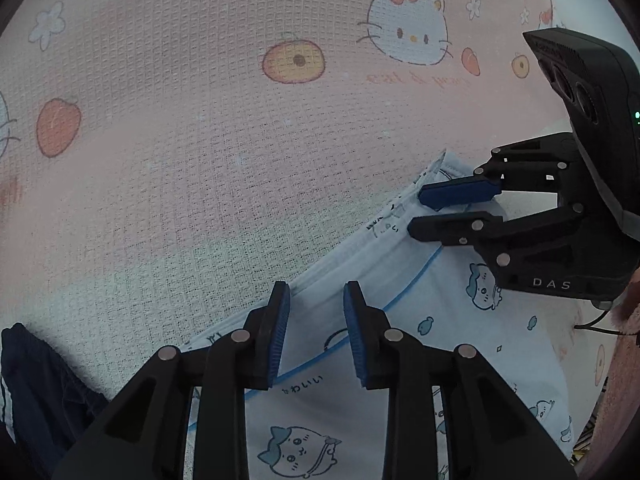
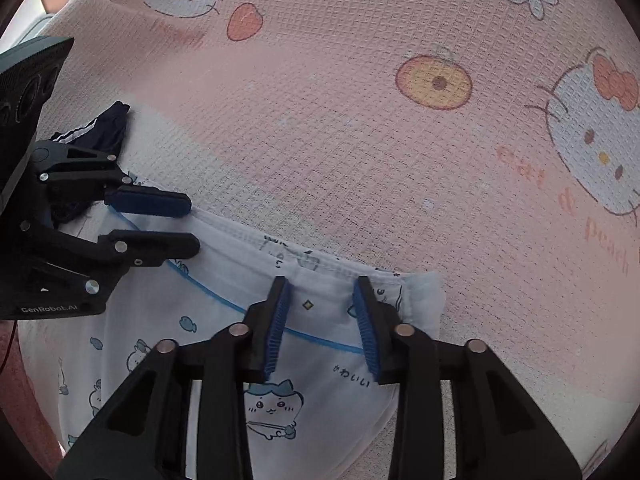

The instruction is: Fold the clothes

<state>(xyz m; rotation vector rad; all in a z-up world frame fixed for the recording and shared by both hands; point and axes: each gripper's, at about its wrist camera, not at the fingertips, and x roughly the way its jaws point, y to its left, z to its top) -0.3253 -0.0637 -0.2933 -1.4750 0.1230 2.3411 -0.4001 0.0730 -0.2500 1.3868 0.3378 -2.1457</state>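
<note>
A white garment (image 1: 440,320) (image 2: 192,360) with blue cartoon prints and blue piping lies flat on the pink blanket (image 1: 200,120) (image 2: 360,140). Its hemmed edge faces away from me. My left gripper (image 1: 316,296) (image 2: 192,224) points down over the left end of that edge, jaws apart, with the fabric lying flat between them. My right gripper (image 2: 322,286) (image 1: 416,210) hangs over the right end near the garment's corner. Its jaws are also apart, with cloth beneath the gap and no pinch visible.
A dark navy garment (image 1: 36,380) (image 2: 108,124) with white stripes lies crumpled just left of the white one. The blanket, printed with cats and fruit, stretches far beyond the hem. A pink fuzzy sleeve (image 1: 624,340) shows at the right edge.
</note>
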